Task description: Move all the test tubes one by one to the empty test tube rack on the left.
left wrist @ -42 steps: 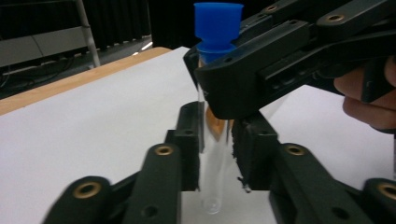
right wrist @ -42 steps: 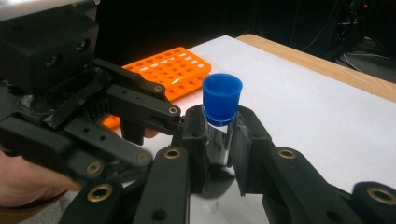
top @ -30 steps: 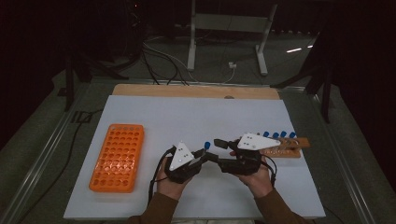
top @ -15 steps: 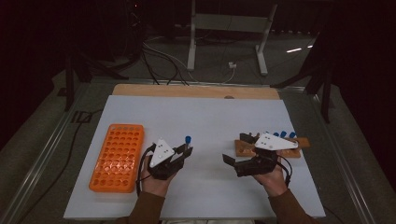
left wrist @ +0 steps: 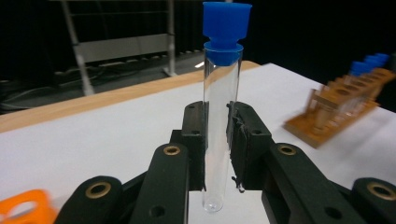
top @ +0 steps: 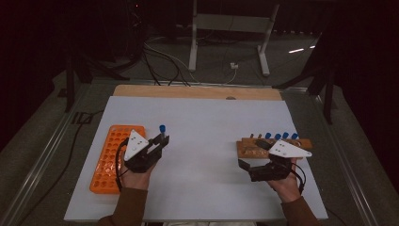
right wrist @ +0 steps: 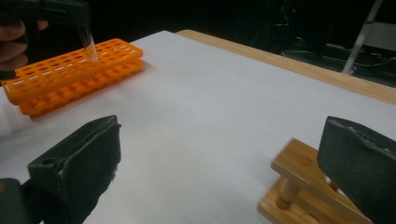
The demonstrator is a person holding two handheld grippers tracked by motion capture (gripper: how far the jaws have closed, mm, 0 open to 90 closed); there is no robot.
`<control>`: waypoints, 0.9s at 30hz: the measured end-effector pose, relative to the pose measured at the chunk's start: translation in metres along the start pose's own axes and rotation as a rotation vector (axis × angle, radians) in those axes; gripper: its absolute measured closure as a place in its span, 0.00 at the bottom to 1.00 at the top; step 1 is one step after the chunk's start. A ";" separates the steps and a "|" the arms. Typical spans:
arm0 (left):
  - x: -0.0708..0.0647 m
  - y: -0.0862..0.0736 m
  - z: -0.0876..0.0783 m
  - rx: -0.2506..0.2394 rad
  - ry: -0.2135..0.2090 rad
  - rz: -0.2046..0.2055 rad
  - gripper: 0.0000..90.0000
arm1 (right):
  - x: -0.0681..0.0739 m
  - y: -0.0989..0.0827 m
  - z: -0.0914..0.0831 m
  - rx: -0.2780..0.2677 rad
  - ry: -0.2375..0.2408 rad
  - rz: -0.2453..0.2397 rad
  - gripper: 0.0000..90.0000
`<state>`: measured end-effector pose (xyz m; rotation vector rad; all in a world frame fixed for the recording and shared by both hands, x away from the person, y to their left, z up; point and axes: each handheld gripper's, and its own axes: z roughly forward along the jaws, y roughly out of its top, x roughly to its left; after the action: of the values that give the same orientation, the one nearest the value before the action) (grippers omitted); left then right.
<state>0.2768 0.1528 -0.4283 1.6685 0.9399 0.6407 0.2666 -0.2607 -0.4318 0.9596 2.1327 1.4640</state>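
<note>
Since handover, the tube [left wrist: 220, 116] has been carried to the orange rack [top: 107, 160], clamped in the left gripper [top: 162, 140]; the right gripper [top: 254, 157] has just been opened, empty. Misalignment risks jamming.

The room is dim and its background nearly black; light from above falls on the white worktop [top: 207, 136], which reads bright without harsh glare. Shadows are soft and faint. The high view is grainy. In the left gripper view the wooden rack [left wrist: 341, 105] blurs; the orange rack [right wrist: 70, 74] is slightly soft in the right gripper view.
</note>
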 end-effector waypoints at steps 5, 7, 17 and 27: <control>0.021 0.003 -0.006 -0.022 0.044 -0.030 0.87 | -0.008 -0.011 -0.009 -0.009 -0.027 0.019 0.00; 0.029 0.003 -0.008 -0.022 0.057 -0.034 0.87 | -0.011 -0.015 -0.012 -0.009 -0.034 0.025 0.00; 0.068 0.003 0.003 0.003 0.134 -0.049 0.87 | -0.022 -0.020 -0.024 -0.055 -0.051 0.073 0.00; 0.088 -0.004 0.031 0.069 0.226 -0.014 0.87 | -0.020 -0.019 -0.025 -0.064 -0.045 0.066 0.00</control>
<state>0.3481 0.2108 -0.4447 1.6723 1.1451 0.8071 0.2583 -0.2962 -0.4410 1.0391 2.0280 1.5173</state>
